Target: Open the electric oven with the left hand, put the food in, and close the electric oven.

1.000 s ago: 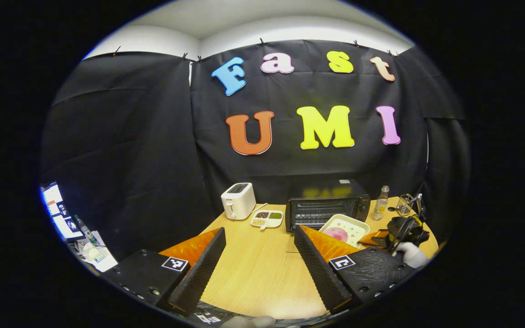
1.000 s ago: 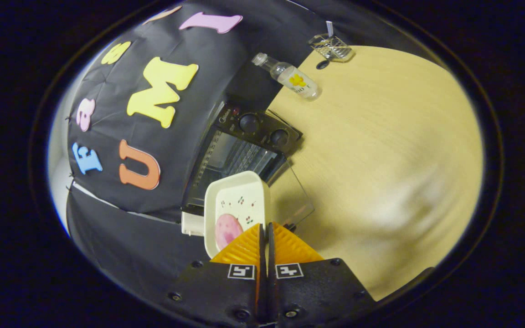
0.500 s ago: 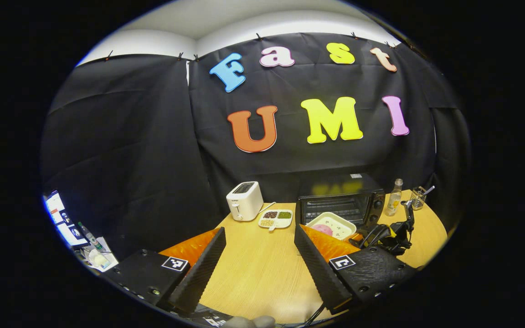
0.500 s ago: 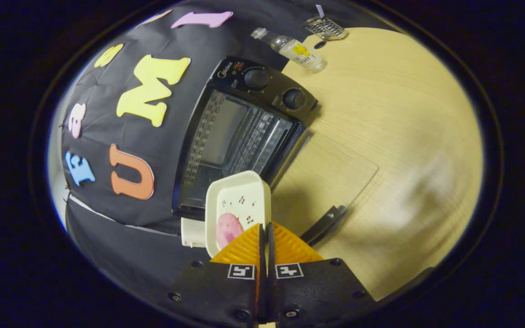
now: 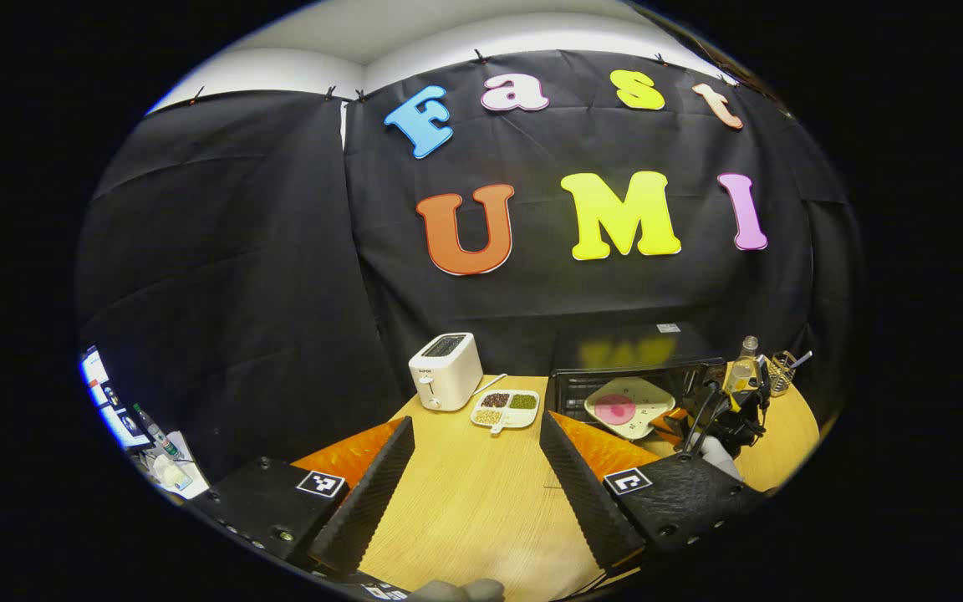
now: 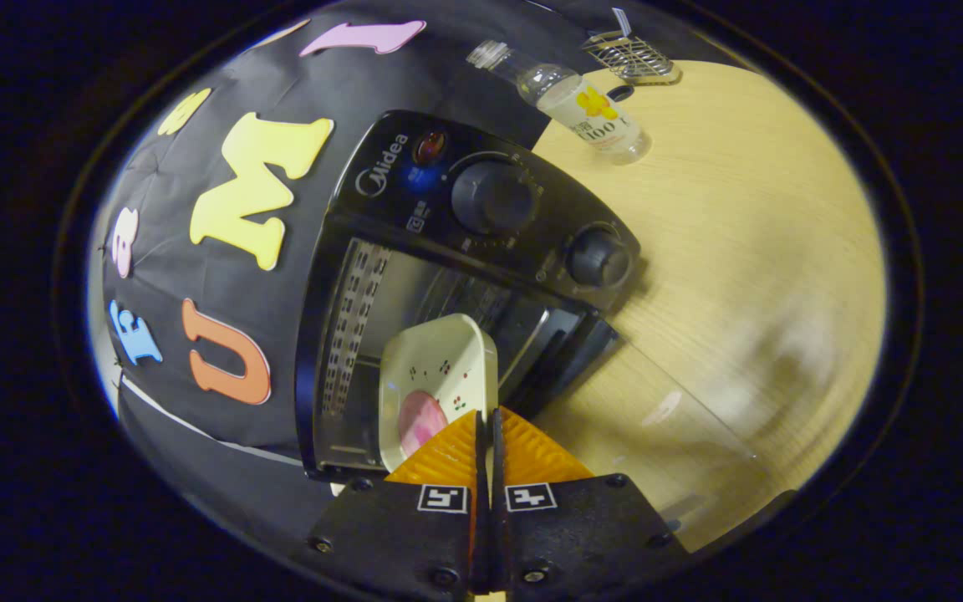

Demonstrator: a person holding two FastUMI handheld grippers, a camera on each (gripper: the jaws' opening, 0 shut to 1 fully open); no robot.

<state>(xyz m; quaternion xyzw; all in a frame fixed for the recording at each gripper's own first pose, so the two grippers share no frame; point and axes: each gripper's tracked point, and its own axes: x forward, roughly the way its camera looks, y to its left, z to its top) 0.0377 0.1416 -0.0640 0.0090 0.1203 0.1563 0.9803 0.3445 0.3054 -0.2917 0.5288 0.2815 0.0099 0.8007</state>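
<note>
Right now our right gripper (image 6: 488, 418) is clamped on the near rim of the white dish (image 6: 440, 376), both fingers pressed together over its edge. On the dish lies the pink food (image 6: 420, 420), and the far end of the dish is already past the mouth of the electric oven (image 6: 481, 251), tilted as it enters the cavity. The glass door (image 6: 665, 410) lies folded down flat toward us over the wooden table (image 6: 749, 234), so we judge the opening step done.

From the left gripper view we see the same dish (image 5: 628, 405) at the oven (image 5: 632, 368) front, with the right gripper (image 5: 720, 418) behind it. Our left gripper (image 5: 475, 451) hangs back over the table (image 5: 465, 502), its fingers spread wide and holding nothing.

Farther out, a white toaster (image 5: 445, 371) and a divided snack tray (image 5: 505, 408) stand to the left of the oven, a bottle (image 6: 582, 113) and a wire holder (image 6: 632, 57) to its right.

What remains, as we judge it: slide the dish fully in and level it on the rack, let go, draw back, then lift the door shut. The tilt is the risk; the food could slide.
</note>
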